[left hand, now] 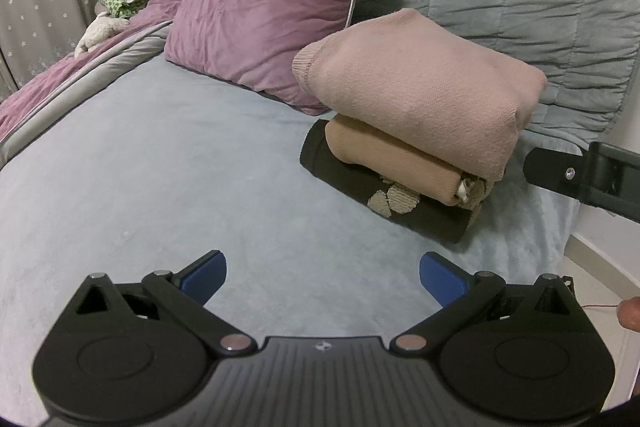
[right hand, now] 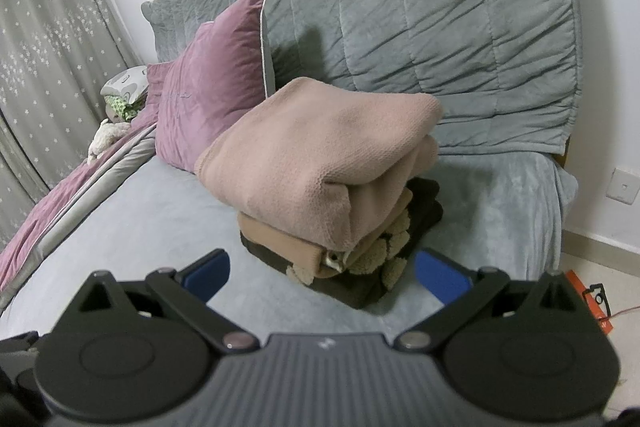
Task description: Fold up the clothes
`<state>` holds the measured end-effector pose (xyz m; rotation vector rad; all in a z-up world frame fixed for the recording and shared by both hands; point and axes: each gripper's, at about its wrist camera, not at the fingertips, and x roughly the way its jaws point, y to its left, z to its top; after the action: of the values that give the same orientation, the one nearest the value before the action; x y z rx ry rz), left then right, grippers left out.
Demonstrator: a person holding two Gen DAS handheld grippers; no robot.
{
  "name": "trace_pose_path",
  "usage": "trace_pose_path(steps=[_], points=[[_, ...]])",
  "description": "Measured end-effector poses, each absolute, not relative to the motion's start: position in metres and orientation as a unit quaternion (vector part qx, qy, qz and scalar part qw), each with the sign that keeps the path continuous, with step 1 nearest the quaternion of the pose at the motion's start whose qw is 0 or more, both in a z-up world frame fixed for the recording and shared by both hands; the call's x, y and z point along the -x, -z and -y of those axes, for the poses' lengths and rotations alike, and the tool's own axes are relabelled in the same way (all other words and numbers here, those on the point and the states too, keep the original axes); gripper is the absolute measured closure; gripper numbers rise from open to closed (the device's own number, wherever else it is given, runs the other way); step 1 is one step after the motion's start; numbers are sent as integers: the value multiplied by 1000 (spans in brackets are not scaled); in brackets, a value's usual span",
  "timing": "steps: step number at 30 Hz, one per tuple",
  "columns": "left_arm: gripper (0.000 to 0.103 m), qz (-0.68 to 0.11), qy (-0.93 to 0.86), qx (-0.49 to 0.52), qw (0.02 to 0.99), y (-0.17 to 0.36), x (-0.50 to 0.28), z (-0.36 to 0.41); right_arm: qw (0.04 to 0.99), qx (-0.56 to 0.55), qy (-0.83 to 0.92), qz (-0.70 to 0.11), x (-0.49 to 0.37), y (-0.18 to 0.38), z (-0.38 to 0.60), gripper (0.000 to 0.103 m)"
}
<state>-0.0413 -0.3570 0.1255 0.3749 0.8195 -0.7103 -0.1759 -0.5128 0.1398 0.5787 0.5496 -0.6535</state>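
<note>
Stack of three folded garments on a bed. A pink sweater (left hand: pixel 416 87) lay on top, a tan ribbed garment (left hand: pixel 384 159) in the middle, and a dark garment with pale patches (left hand: pixel 400 203) at the bottom, the three resting directly on one another on the grey-blue bedspread (left hand: pixel 160 167).

The left gripper (left hand: pixel 322 275) was held over bare bedspread with its blue-padded fingers (left hand: pixel 206 277) spread wide and nothing between them; the stack lay ahead and to its right, well apart from the fingertips. In the same view, part of the right gripper's black body entered at the right edge, just beside the stack.

The right gripper (right hand: pixel 322 277) was likewise spread open and empty. In its view the stack lay directly ahead, the near corner of the dark garment (right hand: pixel 360 291) appearing between the two fingers (right hand: pixel 440 277); contact could not be determined.

No containers were visible. Behind the stack stood one mauve pillow (left hand: pixel 260 11), propped against a grey quilted headboard cover (right hand: pixel 420 7). At the far left were a mauve blanket (left hand: pixel 60 79), one soft toy (left hand: pixel 100 31) and a star-patterned curtain (right hand: pixel 40 47).
</note>
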Motion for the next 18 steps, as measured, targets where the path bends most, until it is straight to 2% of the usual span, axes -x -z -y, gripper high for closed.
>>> trace_pose_path(steps=[18], points=[[0,-381,335,-168,845,-130,49,350,872,-270,311,-263,179,-144,509,0]])
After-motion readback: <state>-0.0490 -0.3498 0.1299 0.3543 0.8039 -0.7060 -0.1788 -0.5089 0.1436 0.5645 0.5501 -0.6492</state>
